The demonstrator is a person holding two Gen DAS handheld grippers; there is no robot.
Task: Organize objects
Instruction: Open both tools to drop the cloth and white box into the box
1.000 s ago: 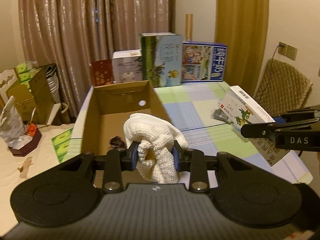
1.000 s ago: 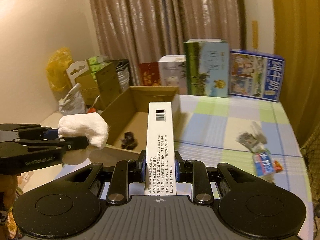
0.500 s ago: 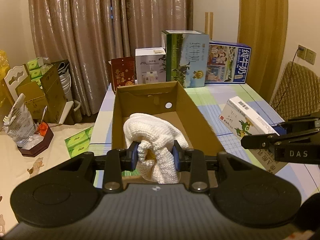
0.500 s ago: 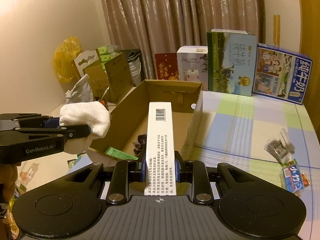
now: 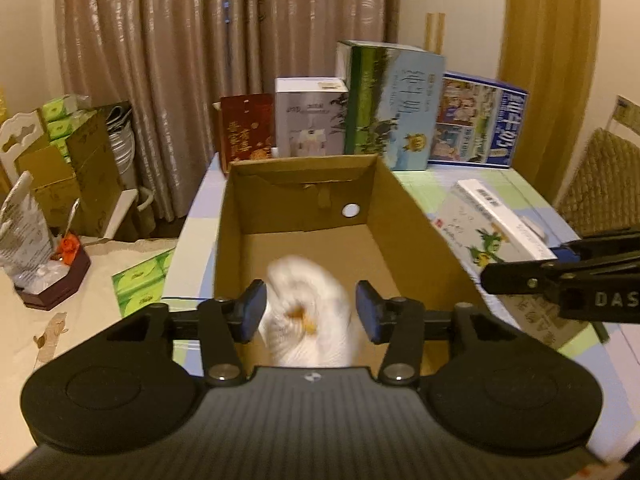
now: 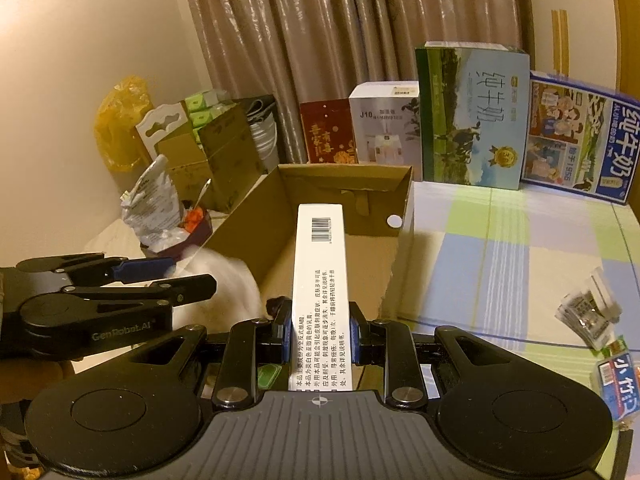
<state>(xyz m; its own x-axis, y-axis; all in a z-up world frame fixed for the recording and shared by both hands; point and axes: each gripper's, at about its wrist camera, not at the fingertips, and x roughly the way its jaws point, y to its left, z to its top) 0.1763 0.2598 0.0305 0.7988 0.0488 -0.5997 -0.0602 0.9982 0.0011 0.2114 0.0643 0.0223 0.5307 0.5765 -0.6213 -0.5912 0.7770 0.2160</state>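
An open brown cardboard box (image 5: 416,224) stands on the table. My left gripper (image 5: 311,310) is open above the box's near end. A white knitted cloth (image 5: 312,320) is blurred between the fingers, clear of both pads, dropping into the box. It also shows in the right wrist view (image 6: 228,284), beside the left gripper (image 6: 188,274). My right gripper (image 6: 320,334) is shut on a long white medicine box (image 6: 320,276) with a barcode, held over the cardboard box (image 6: 248,232). The medicine box (image 5: 488,228) and right gripper show at right in the left wrist view.
Milk cartons and gift boxes (image 5: 392,104) line the table's back edge. Small packets (image 6: 592,316) lie on the checked tablecloth (image 6: 500,264) at right. A dark object (image 6: 274,306) and a green packet (image 6: 270,374) lie in the cardboard box. Cartons and a tissue tray (image 5: 52,276) stand left.
My left gripper has opened and let go of the white cloth, which is falling into the box. Both grippers moved further over the box. The right still holds the medicine box.
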